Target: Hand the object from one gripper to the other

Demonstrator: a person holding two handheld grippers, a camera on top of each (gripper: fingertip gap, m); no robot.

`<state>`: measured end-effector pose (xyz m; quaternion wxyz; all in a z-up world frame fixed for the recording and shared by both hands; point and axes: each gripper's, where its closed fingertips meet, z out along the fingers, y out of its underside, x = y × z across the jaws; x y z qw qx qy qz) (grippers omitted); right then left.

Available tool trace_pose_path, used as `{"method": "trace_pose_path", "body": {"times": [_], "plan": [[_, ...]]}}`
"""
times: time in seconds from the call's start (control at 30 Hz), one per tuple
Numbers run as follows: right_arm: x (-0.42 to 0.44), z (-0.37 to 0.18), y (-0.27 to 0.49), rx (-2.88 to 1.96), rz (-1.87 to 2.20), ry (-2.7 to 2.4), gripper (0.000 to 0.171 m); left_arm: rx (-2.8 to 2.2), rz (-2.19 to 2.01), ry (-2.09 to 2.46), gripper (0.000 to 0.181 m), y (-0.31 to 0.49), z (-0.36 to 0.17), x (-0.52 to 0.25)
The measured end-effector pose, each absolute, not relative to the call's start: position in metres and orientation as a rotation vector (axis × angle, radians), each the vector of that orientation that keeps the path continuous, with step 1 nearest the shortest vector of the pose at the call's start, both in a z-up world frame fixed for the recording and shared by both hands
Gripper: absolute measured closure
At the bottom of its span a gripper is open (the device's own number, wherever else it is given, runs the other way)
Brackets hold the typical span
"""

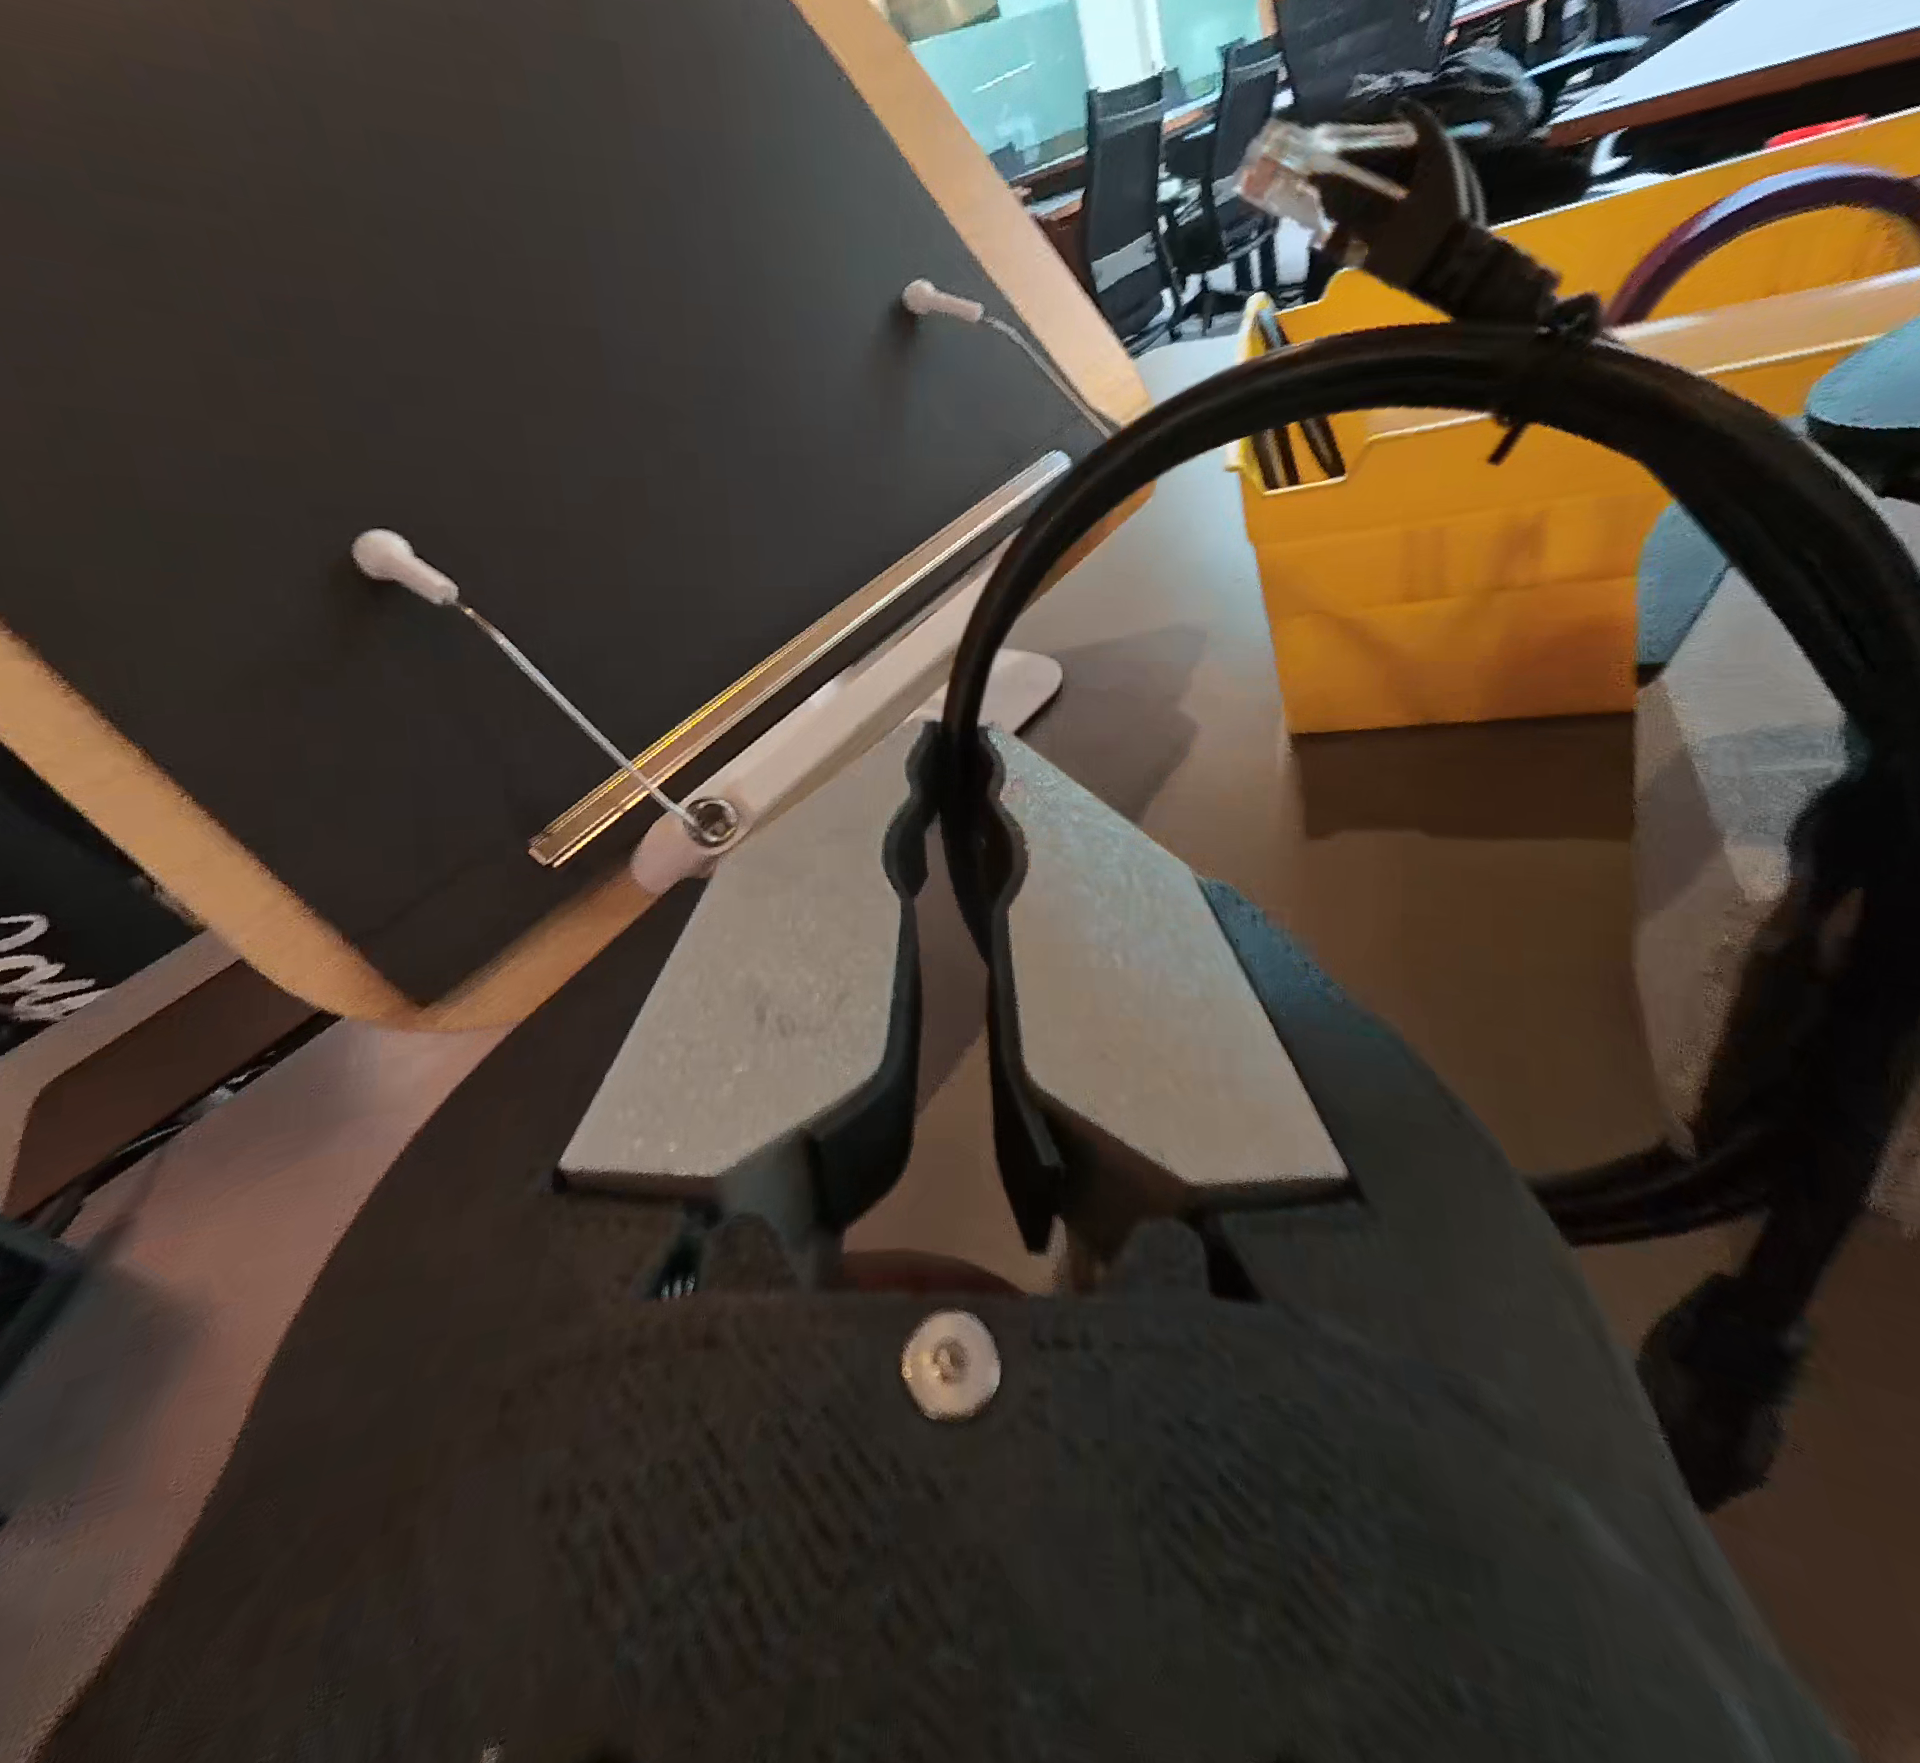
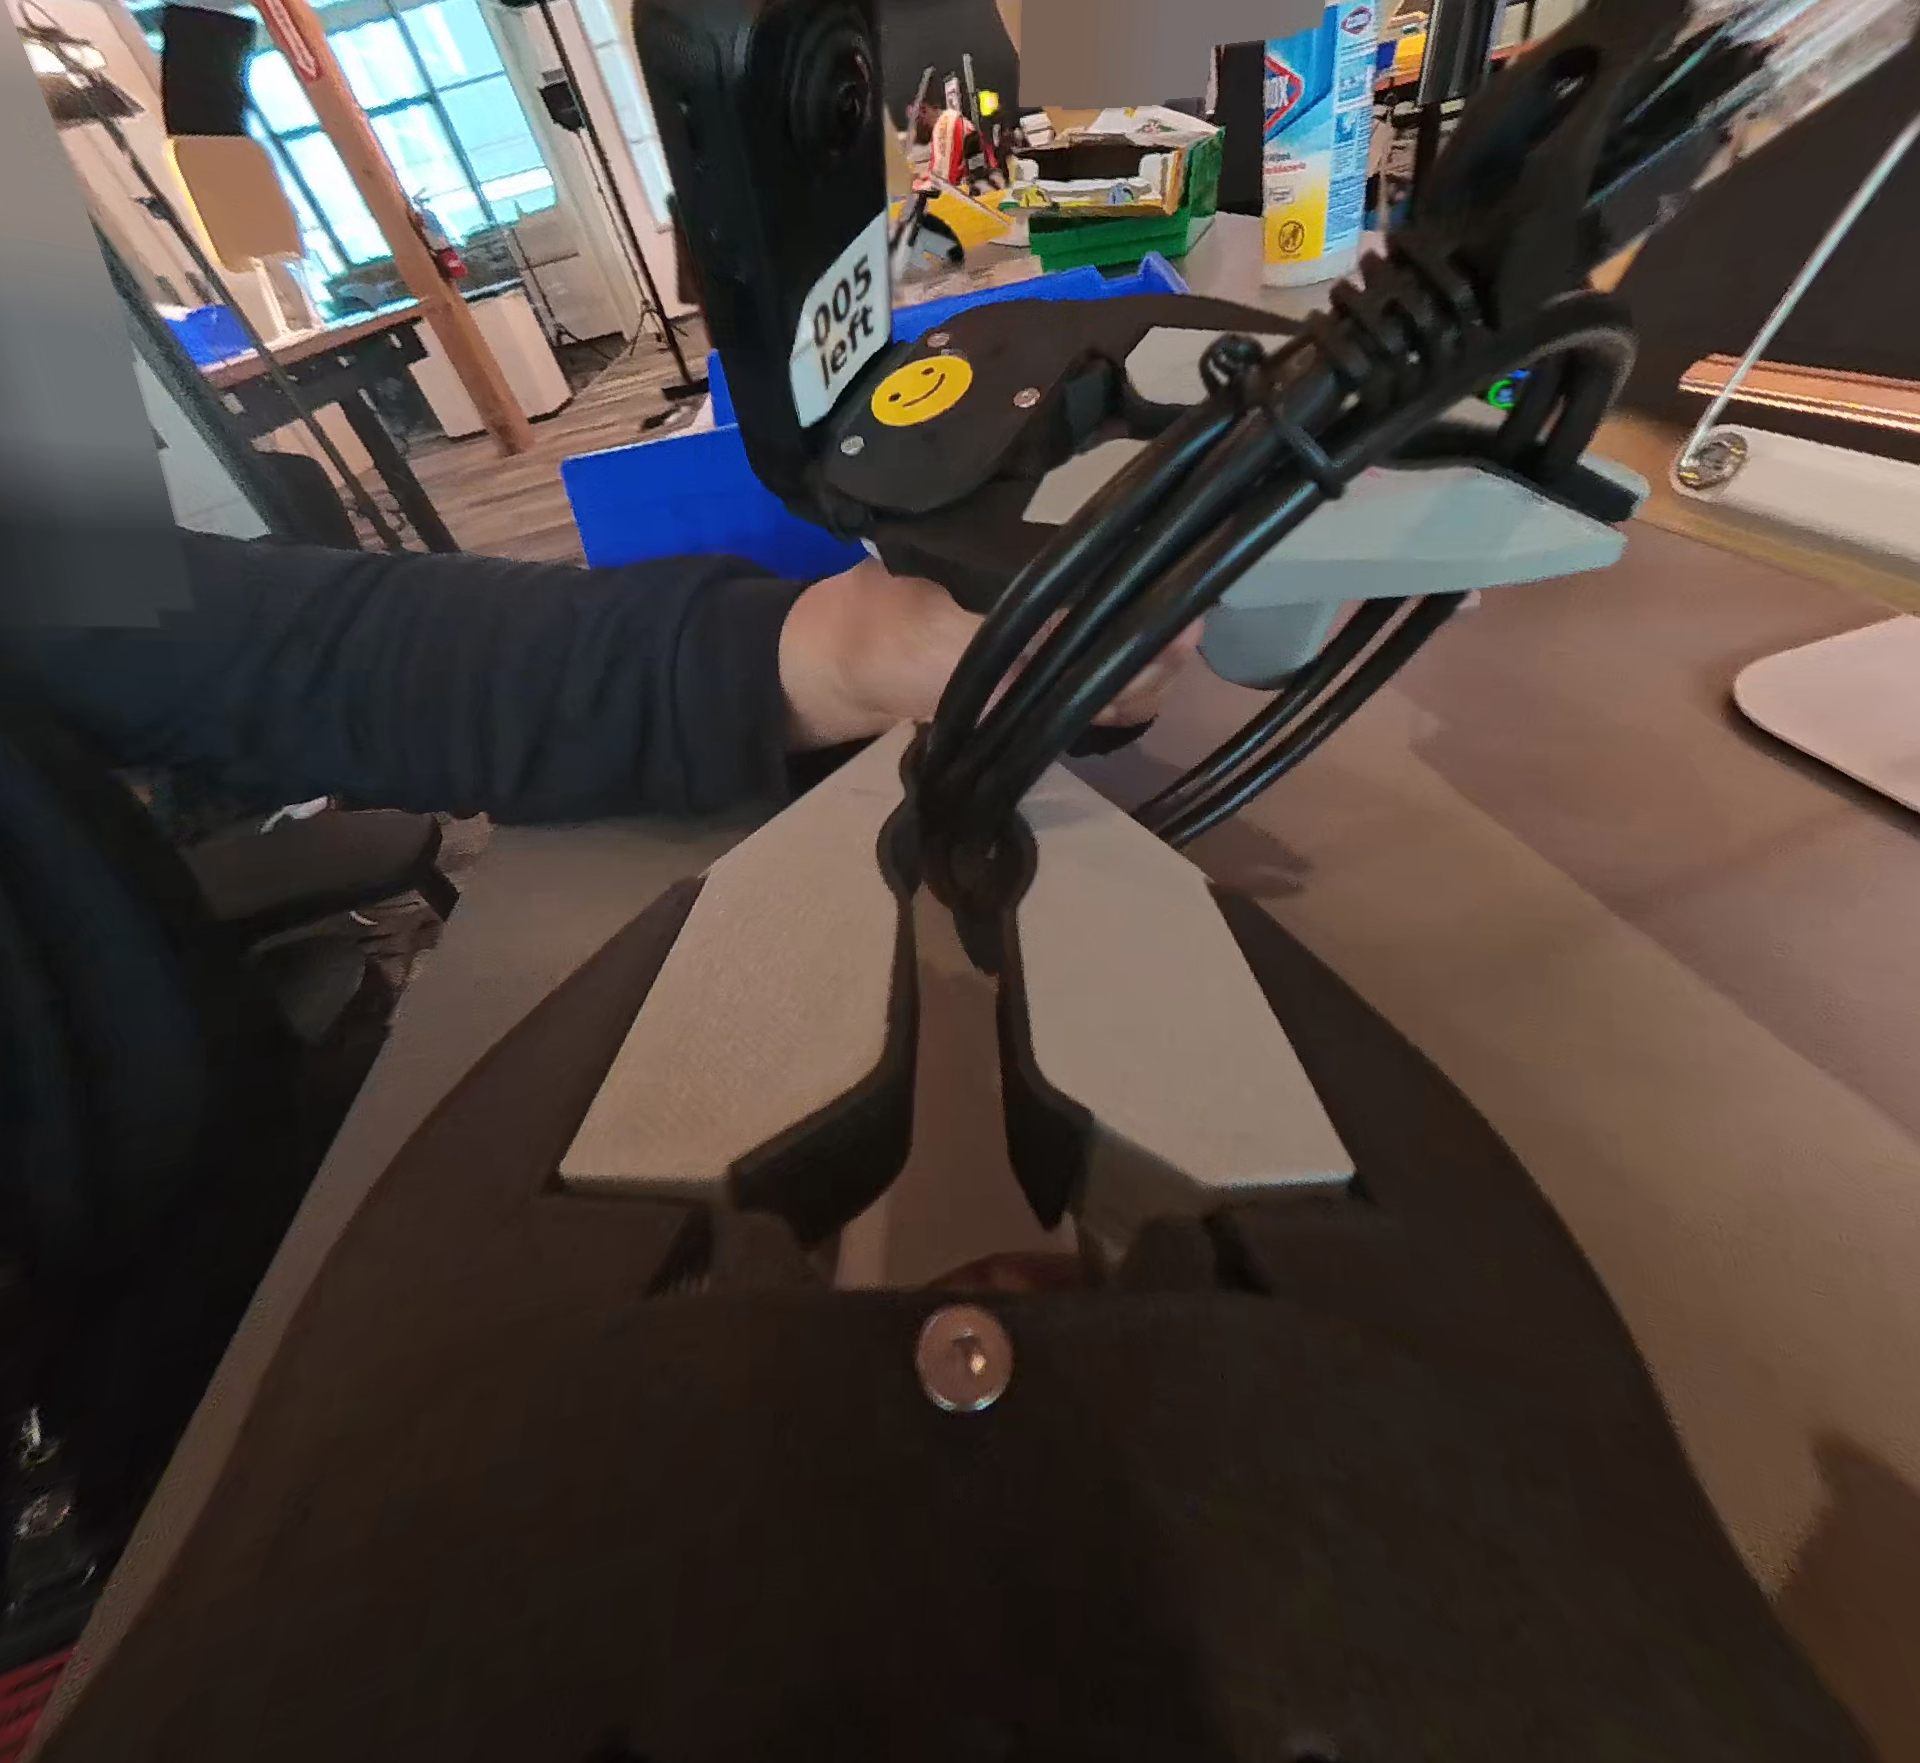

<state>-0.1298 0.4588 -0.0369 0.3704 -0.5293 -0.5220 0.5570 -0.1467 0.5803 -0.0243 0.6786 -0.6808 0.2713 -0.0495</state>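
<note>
The coiled cable [image 1: 1195, 425] hangs above the table [image 1: 1403, 882] between both tongs, with the bin [image 1: 1455, 591] behind it.

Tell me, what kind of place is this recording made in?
Most likely an open-plan office that doubles as a workshop. Rows of black office chairs stand at long desks in the background, plastic storage bins sit nearby, and a tub of cleaning wipes stands on a table.

left gripper [image 1: 961, 778] jaws clamped, right gripper [image 2: 961, 825] likewise
</note>
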Motion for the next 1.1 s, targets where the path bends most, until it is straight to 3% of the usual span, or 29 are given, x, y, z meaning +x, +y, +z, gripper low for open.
{"method": "trace_pose_path", "body": {"times": [0.73,0.9,1.1], "plan": [[-0.168,-0.015,0.471,-1.27,1.55,-1.361,0.171,-1.57,-0.022,0.393,0.178,0.589,-0.018,-0.199],[-0.18,-0.02,0.485,-1.29,1.358,-1.347,0.171,-1.659,-0.212,0.317,0.175,0.589,-0.032,-0.2],[-0.163,-0.013,0.507,-1.27,1.026,-1.249,0.171,-1.628,-0.086,0.394,0.177,0.59,-0.035,-0.192]]}}
